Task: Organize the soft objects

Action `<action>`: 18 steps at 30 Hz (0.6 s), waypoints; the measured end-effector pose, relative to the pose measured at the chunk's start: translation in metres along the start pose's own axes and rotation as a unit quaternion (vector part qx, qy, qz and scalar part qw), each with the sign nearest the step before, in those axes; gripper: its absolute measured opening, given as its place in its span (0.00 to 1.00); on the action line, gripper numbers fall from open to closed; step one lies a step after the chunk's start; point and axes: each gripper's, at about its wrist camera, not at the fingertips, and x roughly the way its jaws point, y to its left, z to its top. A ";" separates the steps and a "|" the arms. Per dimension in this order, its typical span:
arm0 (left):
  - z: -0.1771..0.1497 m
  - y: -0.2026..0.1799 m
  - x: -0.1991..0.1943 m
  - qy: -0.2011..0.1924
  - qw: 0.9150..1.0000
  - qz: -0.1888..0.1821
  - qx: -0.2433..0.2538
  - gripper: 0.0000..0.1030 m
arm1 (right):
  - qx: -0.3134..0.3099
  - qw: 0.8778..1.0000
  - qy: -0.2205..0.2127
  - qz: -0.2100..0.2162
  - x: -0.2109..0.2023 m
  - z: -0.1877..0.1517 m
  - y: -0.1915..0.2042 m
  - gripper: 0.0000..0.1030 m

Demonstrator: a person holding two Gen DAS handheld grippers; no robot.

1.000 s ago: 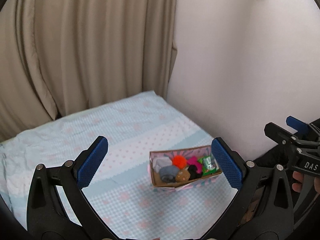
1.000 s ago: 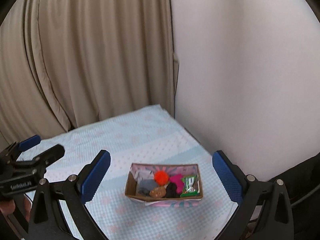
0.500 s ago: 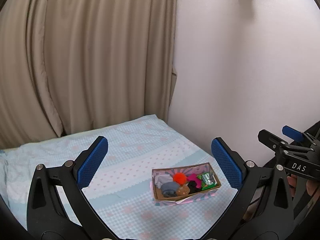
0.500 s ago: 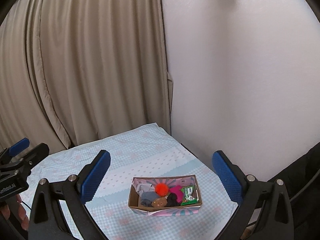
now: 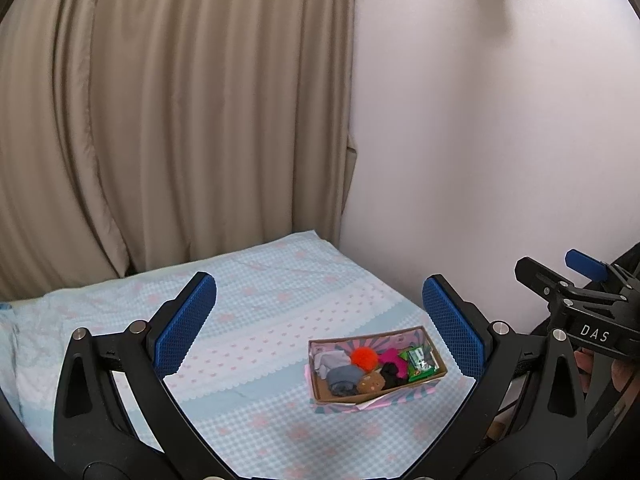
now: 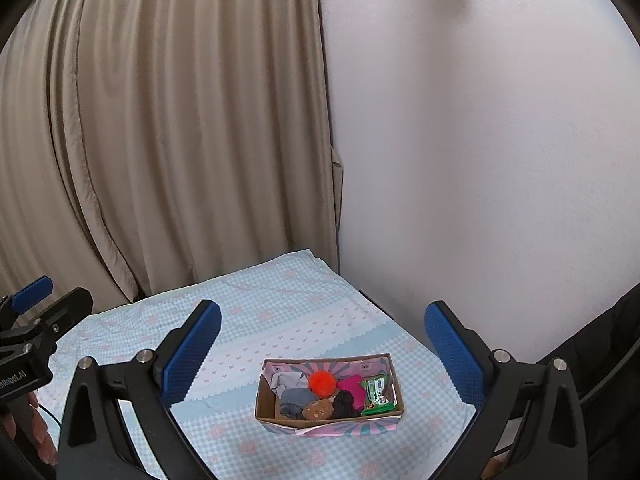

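Views: the left camera catches the right gripper [image 5: 576, 280] at its right edge; the right camera catches the left gripper [image 6: 320, 344] from behind.
Grippers: both held above the bed [image 5: 280, 288], jaws wide apart, empty.
Box [image 6: 280, 400]: on the bed near the wall [image 6: 480, 160], holding an orange pompom [image 6: 322, 384], socks, a green packet [image 6: 376, 394].
Unclear: the small items overlap; the grey ones are hard to tell apart.

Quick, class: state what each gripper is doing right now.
Left gripper: open, holding nothing.
Right gripper: open, holding nothing.
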 end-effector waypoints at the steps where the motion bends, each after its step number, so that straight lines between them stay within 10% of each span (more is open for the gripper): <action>1: 0.000 0.000 0.000 -0.001 1.000 0.001 0.000 1.00 | -0.001 1.000 0.000 0.001 0.003 0.000 0.001 0.99; 18: 0.004 -0.002 -0.005 -0.011 1.000 0.002 -0.003 1.00 | -0.006 1.000 -0.006 0.010 0.006 0.002 0.006 0.99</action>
